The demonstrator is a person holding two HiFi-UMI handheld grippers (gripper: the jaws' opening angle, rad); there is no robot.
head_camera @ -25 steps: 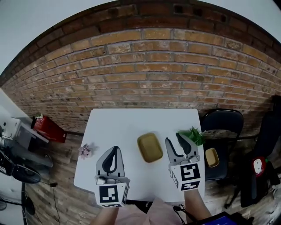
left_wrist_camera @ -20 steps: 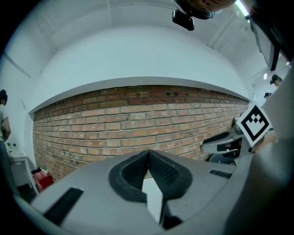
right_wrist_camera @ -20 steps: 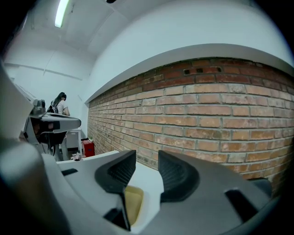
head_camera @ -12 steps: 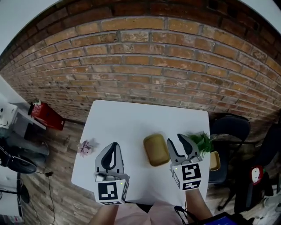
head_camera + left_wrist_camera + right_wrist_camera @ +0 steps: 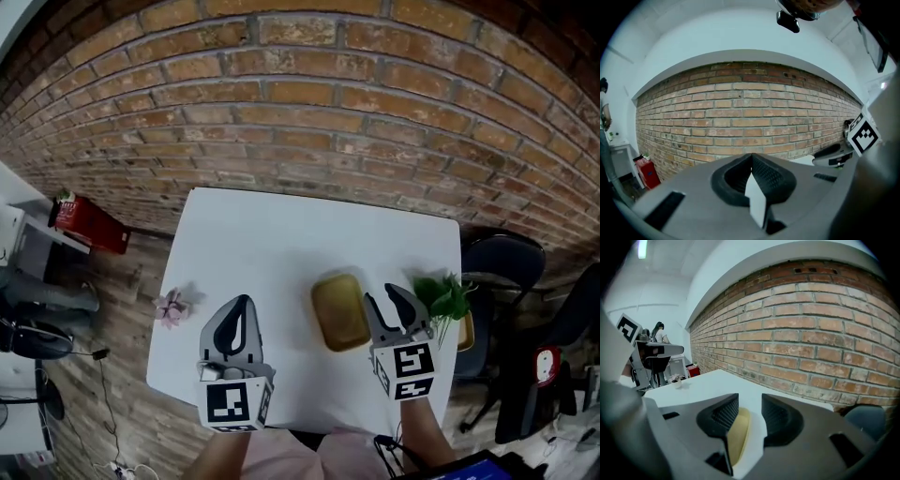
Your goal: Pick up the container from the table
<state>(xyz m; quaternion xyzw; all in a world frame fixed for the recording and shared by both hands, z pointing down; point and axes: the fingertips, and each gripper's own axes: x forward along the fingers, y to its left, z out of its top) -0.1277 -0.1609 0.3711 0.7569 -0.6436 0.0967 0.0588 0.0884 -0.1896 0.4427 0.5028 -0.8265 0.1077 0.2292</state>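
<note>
**Our right claw [image 5: 382,300] open, the container [image 5: 339,311] just to its left**

Our right claw stands with its jaws apart and nothing pressed between them. Through the gap we see the near rim of the yellow container. The container lies on the white table [image 5: 272,234], just left of this claw, with its long side running away from us toward the brick wall [image 5: 309,122]. Our left claw [image 5: 240,305], jaws together and empty, sits well apart to the left, so we judge the right hand the nearer.

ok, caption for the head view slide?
Right gripper, jaws open, beside the yellow container on the white table; left gripper shut.
</note>
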